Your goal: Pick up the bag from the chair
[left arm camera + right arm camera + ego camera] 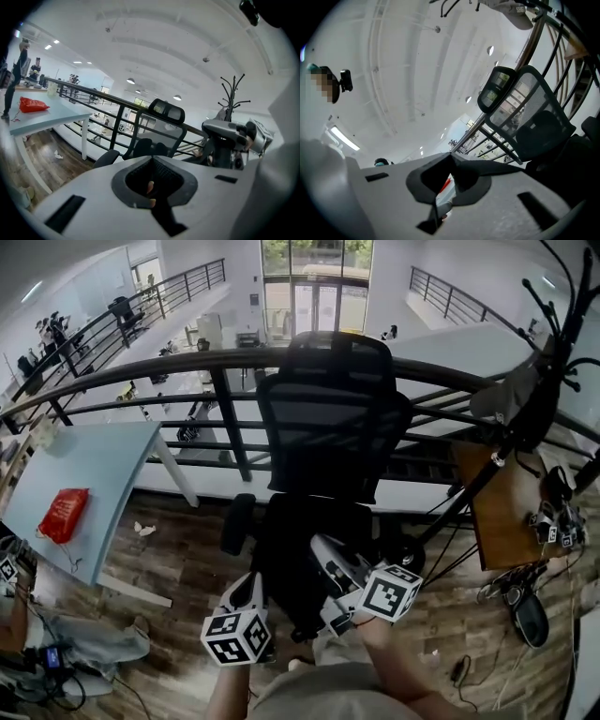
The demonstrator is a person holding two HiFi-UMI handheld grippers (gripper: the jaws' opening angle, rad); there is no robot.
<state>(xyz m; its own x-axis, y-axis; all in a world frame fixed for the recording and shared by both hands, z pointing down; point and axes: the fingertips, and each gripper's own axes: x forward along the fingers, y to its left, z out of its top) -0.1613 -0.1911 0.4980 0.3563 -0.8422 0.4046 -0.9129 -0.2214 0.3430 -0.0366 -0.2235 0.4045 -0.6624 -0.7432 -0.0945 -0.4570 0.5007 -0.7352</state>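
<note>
Now holds left claw (pixel 249 582) and right claw (pixel 321 547) pressed together, empty. Judges dark bag (pixel 284 554) dead ahead on chair (pixel 330 423) seat, nearer right claw; outline indistinct.

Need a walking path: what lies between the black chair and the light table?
In the head view, only wooden floor with a small white scrap lies between chair and table.

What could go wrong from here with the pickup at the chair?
1. The seat of the office chair reads uniformly black in the head view. I cannot make out a bag there, so the tongs might pinch upholstery instead.
2. The left gripper and right gripper both have their tongs together. They must open first or they will only push.
3. A red bag lies on the table at left and could be mistaken for the target.
</note>
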